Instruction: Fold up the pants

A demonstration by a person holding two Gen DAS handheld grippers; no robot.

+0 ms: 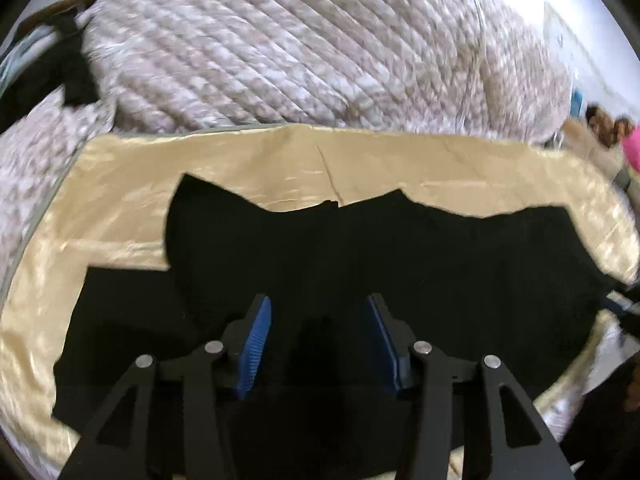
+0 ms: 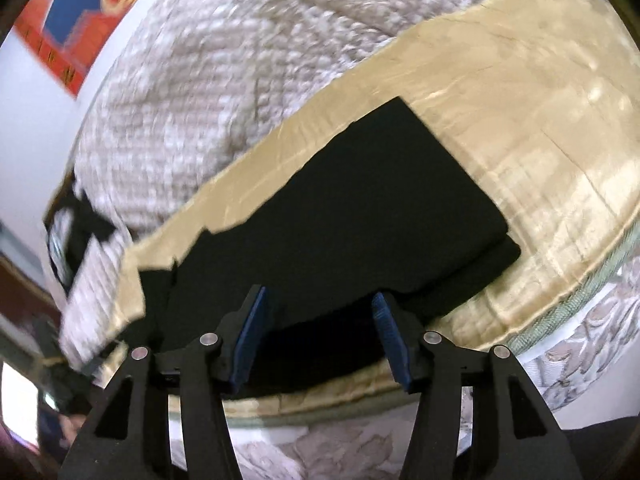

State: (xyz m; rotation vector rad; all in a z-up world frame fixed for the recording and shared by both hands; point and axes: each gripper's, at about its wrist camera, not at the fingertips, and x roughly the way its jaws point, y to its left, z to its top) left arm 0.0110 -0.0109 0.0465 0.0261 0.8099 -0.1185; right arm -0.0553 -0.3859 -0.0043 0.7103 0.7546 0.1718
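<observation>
Black pants (image 1: pixel 360 256) lie spread flat on a shiny beige sheet (image 1: pixel 120 208) on a bed. My left gripper (image 1: pixel 320 312) is open and empty just above the near part of the pants. In the right wrist view the pants (image 2: pixel 360 208) look folded double, with a squared end at the far right. My right gripper (image 2: pixel 320 308) is open and empty over their near edge.
A quilted grey-white blanket (image 1: pixel 300 48) is bunched behind the sheet and also shows in the right wrist view (image 2: pixel 208 80). A dark item (image 1: pixel 60 76) lies at the far left. The bed's patterned side (image 2: pixel 580 360) drops away below the sheet.
</observation>
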